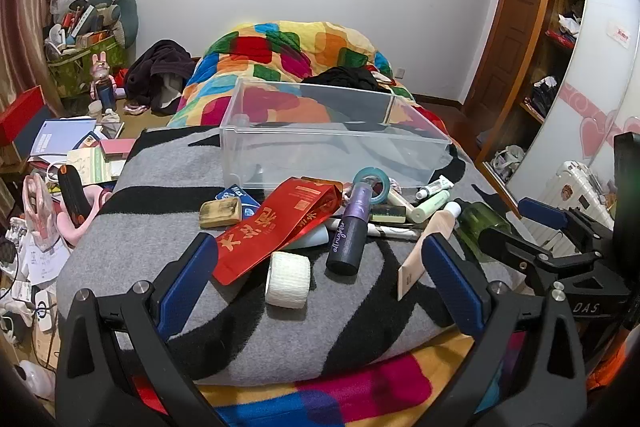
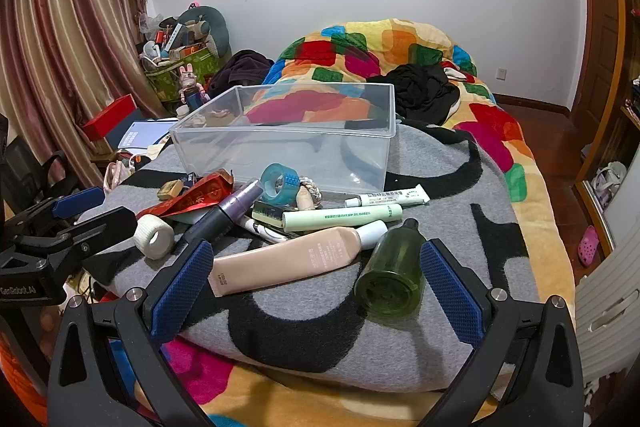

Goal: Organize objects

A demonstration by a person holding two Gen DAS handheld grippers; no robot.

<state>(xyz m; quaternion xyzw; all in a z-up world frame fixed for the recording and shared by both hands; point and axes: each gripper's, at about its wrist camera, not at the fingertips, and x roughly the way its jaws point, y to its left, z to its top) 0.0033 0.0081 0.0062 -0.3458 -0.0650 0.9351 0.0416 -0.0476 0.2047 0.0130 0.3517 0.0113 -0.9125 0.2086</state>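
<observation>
Both tools are hovering with fingers spread apart, holding nothing: left tool (image 1: 320, 279) over the white gauze roll (image 1: 288, 279), right tool (image 2: 316, 279) over the beige tube (image 2: 288, 259) and green bottle (image 2: 394, 273). Clear bin (image 2: 288, 135) is sitting behind the clutter on the grey blanket (image 2: 320, 339).

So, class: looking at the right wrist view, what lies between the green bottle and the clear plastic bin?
Two tubes lie between the green bottle and the clear plastic bin: a pale green tube and a white tube.

A clear bin (image 2: 280, 143) sits behind the bottle (image 2: 394, 275) and tube (image 2: 292, 259).
</observation>
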